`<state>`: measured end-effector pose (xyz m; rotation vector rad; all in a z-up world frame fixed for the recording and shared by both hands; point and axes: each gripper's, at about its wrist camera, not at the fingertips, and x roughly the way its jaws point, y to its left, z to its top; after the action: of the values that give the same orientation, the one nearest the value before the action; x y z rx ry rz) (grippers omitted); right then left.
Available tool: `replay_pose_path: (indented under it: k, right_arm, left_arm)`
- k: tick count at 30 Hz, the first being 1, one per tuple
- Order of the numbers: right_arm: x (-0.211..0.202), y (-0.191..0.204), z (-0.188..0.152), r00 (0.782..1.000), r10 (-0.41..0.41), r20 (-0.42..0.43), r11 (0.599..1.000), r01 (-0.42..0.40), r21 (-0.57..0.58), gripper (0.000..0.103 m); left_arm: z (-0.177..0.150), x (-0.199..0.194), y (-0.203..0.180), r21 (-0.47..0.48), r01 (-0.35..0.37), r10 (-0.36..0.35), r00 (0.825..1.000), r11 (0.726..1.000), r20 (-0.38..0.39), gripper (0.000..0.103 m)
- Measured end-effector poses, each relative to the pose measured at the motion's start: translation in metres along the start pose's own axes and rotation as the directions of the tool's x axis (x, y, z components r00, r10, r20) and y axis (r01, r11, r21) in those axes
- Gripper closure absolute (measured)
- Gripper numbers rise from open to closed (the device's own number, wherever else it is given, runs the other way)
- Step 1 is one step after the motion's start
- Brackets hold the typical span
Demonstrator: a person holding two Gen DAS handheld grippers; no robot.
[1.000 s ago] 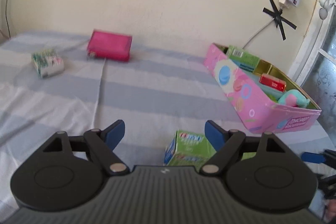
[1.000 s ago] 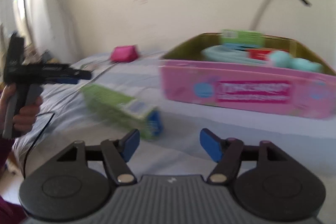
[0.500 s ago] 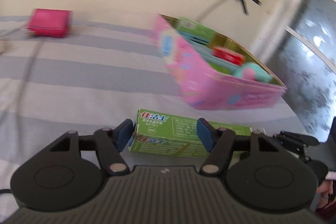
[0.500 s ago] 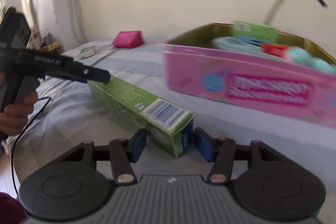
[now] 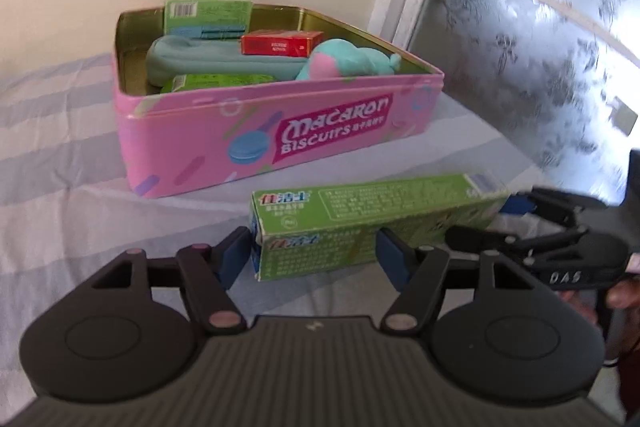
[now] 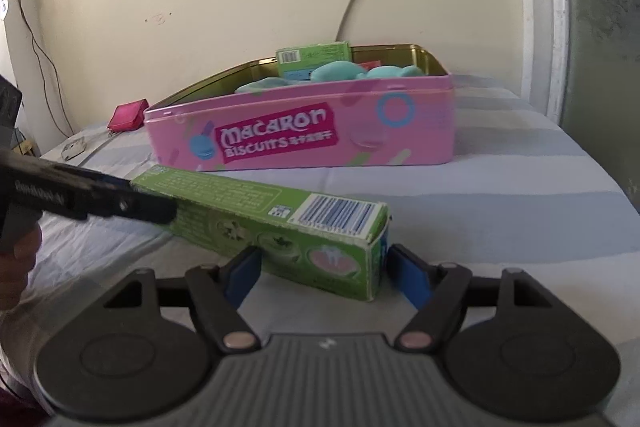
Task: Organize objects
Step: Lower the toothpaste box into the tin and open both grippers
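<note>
On the pink tin [image 5: 332,135]: "Macaron Biscuits". Left gripper [image 5: 312,255] seemingly clamps the green carton [image 5: 372,211]; right gripper [image 6: 324,267], just widened, straddles it.

Materials and finishes, as seen

Tin [image 5: 256,131]: glossy printed metal, gold-lined. Carton [image 5: 360,219]: printed card. Sheet [image 6: 500,195]: matt striped cloth. Grippers: matt black plastic.

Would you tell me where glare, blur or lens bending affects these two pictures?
Left wrist view: the frosted window is blown out with glare, and the pink tin is slightly smeared. Right wrist view: even light; the green box is soft, the tin's lettering readable, and the window frame bows with fisheye bending.
</note>
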<state>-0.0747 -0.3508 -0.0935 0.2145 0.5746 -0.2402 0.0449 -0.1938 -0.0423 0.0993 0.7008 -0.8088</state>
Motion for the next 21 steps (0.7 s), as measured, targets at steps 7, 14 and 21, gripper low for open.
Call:
replay_pose_path:
  k: [7,14,21]
  right_arm:
    - [-0.01,0.005,0.013,0.997,0.004,0.082,1.0,-0.004,0.003,0.032]
    - [-0.018,0.006,0.091,0.97,0.018,0.244,0.998,-0.003,-0.061,0.032]
    - [0.065,-0.023,0.191,0.984,0.06,0.168,0.998,-0.053,-0.047,0.032]
  left_arm:
    - [0.015,-0.018,0.002,-0.031,-0.015,0.016,1.0,0.999,0.023,0.035]
    - [0.081,-0.036,0.0,0.013,-0.064,0.061,0.984,0.998,0.168,0.035]
    - [0.15,0.022,0.031,-0.038,-0.178,0.181,0.968,0.983,0.172,0.035]
